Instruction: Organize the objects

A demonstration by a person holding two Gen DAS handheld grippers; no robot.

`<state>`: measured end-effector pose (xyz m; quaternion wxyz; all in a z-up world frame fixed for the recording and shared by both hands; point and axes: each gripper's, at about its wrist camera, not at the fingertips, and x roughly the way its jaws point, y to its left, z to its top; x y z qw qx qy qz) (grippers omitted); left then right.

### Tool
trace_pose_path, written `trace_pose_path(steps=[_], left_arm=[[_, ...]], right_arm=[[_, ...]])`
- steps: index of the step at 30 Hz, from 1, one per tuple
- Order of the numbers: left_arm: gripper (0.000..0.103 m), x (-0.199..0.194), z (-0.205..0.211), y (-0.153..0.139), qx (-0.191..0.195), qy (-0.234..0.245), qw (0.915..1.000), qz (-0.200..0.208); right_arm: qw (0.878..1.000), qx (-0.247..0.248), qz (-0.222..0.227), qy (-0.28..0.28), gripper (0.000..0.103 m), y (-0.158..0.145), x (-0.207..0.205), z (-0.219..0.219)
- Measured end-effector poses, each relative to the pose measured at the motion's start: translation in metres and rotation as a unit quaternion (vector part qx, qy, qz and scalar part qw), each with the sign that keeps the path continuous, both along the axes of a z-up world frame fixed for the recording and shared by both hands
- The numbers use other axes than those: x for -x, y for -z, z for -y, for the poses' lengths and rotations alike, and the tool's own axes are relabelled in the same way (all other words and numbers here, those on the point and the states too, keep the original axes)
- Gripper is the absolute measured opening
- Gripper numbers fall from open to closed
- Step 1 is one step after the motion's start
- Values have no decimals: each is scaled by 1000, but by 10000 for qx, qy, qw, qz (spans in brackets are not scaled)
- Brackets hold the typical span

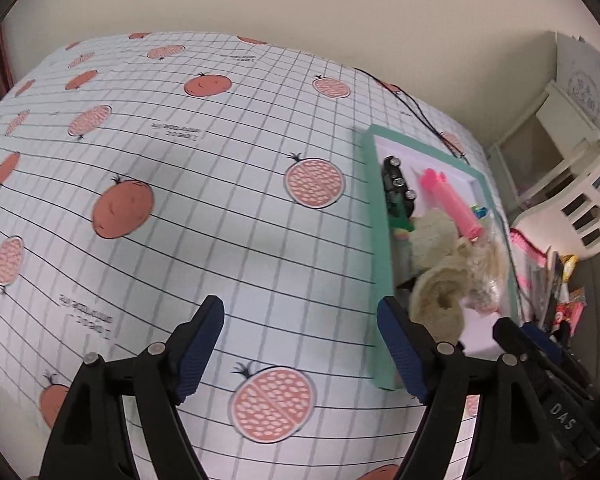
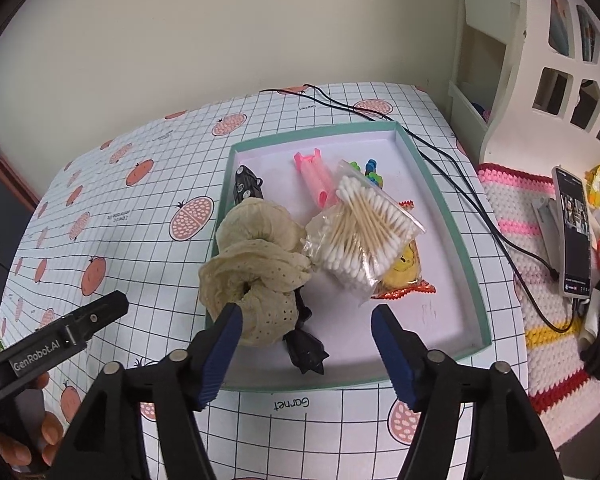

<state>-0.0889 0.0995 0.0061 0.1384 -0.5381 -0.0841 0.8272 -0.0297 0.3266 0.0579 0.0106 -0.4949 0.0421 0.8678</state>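
**A:** What takes up most of the scene?

**B:** A table under a gridded tablecloth printed with orange pomegranates. On it lies a shallow green-rimmed tray with a white floor. A crocheted mat lies beside the table, with a phone propped on it.

**A:** What is in the tray?

**B:** A crumpled beige eyelet cloth at the near left corner, draped over a black item. Next to it, a clear bag of cotton swabs rests on a yellow snack packet. Behind are a pink plastic piece, a black toy car and small colourful clips.

**A:** And the tongs?

**B:** The right gripper hovers over the tray's near edge, jaws spread, empty. The left gripper hovers above the bare cloth just left of the tray, also spread and empty.
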Motion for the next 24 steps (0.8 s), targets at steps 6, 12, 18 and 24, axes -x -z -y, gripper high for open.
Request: trace_pose_path(steps=[6,12,18,24], left_arm=[[80,-5,12,0,134,-3,9999,-17],[96,-13,19,1,231,59,9997,25],[96,-22,29,-2,268,58,9996,-83],[96,-30,37,1,355,117,9993,-58]], right_arm=[[10000,-45,6,-38,82,-1,-6,8],[10000,-67,17,-26,97,-1,-12,15],[9999,-148,21,-9,103,0,-21,20],[9999,-144,41,50,103,4,-30,23]])
